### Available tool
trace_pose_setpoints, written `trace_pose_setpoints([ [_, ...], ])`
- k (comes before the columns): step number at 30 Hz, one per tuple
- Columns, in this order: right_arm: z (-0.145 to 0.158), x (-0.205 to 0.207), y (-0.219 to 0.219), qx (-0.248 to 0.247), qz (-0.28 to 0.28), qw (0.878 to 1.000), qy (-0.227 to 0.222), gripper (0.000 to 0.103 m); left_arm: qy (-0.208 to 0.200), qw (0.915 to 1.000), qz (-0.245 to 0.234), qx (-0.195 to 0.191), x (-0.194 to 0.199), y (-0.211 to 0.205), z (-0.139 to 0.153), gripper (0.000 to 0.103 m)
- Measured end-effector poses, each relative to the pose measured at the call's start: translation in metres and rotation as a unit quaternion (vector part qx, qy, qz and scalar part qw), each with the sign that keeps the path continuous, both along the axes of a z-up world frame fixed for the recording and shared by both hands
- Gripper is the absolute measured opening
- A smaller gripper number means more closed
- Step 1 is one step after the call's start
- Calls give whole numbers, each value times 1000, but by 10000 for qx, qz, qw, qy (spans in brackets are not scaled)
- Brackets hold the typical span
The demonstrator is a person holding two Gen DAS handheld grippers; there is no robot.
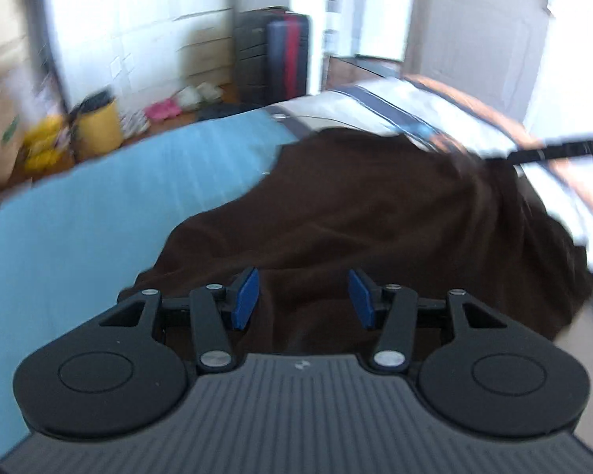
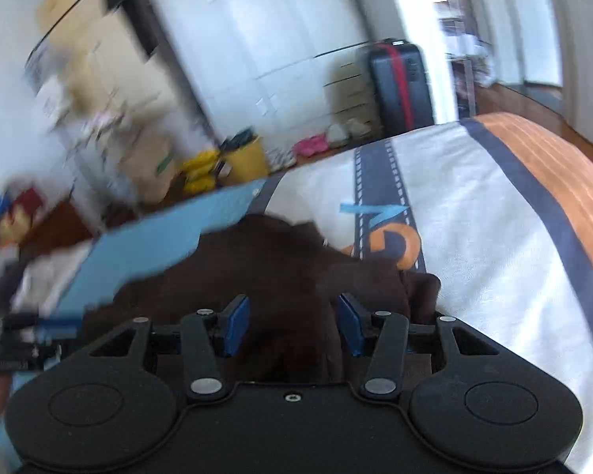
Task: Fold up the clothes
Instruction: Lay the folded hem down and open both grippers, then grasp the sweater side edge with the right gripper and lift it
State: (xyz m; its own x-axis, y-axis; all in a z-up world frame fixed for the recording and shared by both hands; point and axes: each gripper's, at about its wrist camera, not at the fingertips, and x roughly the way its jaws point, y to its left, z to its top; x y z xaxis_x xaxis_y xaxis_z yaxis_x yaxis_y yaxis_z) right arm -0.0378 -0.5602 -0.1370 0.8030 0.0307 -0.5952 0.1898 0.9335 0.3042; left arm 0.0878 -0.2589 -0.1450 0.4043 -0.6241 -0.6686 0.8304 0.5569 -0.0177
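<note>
A dark brown garment (image 1: 375, 213) lies rumpled across the centre of both wrist views, spread over a bed whose cover runs light blue (image 1: 99, 205) at the left and white with dark bands and an orange edge (image 2: 494, 237) at the right. The left gripper (image 1: 302, 298) hovers above the cloth's near part, its blue pads apart and nothing pinched between them; the right gripper (image 2: 294, 326) likewise stands released over the garment's bunched near edge, its pads spread and the fabric beneath them, not clamped. Judging by the uneven outline and loose creases, no clean fold has yet been made; the piece looks to need flattening and every fold is left to do. In the upper middle of each frame a dark suitcase with a red stripe (image 1: 288, 55) stands against the wall, a yellow bin (image 1: 99, 126) to its left. Motion blur leaves no legible brand or writing; only large orange and blue shapes printed on the cover (image 2: 403, 237) show.
</note>
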Motion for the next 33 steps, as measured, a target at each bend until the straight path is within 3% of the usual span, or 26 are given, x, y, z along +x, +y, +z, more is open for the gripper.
trace_pose_setpoints([
  [2, 1, -8, 1, 301, 313, 9991, 17, 64, 336, 9985, -424, -84, -5, -4, -8, 54],
  [4, 2, -19, 1, 746, 648, 9951, -36, 71, 509, 9961, -705, 140, -11, -12, -18, 54],
  [6, 5, -20, 16, 246, 1010, 9942, 275, 71, 103, 9945, -995, 295, -26, -18, -22, 54],
  [9, 0, -18, 45, -1325, 1457, 9779, 701, 71, -331, 9902, -1291, 417, -43, -27, -27, 54],
  [11, -13, -13, 55, -2033, 1391, 9651, 890, 71, -613, 9867, -1321, 722, -49, -35, -34, 55],
  [12, -20, -10, 57, -2160, 1279, 9637, 914, 71, -817, 9846, -1332, 786, -51, -37, -35, 56],
  [14, -28, -1, 57, -1987, 1262, 9687, 784, 71, -932, 9863, -1158, 718, -45, -36, -32, 56],
  [17, -31, 10, 47, -1513, 1069, 9810, 573, 71, -648, 9942, -736, 449, -27, -29, -25, 54],
  [19, -30, 14, 31, -769, 704, 9937, 414, 71, -540, 9970, -494, 246, -15, -25, -25, 55],
  [21, -30, 14, 17, 96, 494, 9986, 175, 71, -512, 9977, -349, 279, -6, -30, -25, 55],
  [23, -34, 15, 13, 191, 388, 9988, 238, 71, -530, 9977, -401, 91, 2, -38, -20, 55],
  [26, -36, 14, 19, -186, 446, 9983, 315, 71, -346, 9979, -504, -196, 9, -45, -17, 55],
  [28, -35, 16, 19, -137, 420, 9989, 178, 71, -308, 9973, -648, -147, 6, -47, -19, 55],
  [30, -34, 21, 13, 224, 323, 9992, 47, 71, -533, 9953, -809, 39, -2, -49, -19, 55],
  [31, -33, 22, 8, 567, 145, 9983, -26, 68, -787, 9932, -840, 143, -8, -49, -19, 55],
  [32, -32, 23, 4, 936, 31, 9955, -119, 50, -1057, 9903, -864, 243, -14, -49, -18, 56],
  [33, -29, 27, 4, 1000, 20, 9949, -129, 18, -1296, 9875, -844, 316, -19, -50, -18, 57],
])
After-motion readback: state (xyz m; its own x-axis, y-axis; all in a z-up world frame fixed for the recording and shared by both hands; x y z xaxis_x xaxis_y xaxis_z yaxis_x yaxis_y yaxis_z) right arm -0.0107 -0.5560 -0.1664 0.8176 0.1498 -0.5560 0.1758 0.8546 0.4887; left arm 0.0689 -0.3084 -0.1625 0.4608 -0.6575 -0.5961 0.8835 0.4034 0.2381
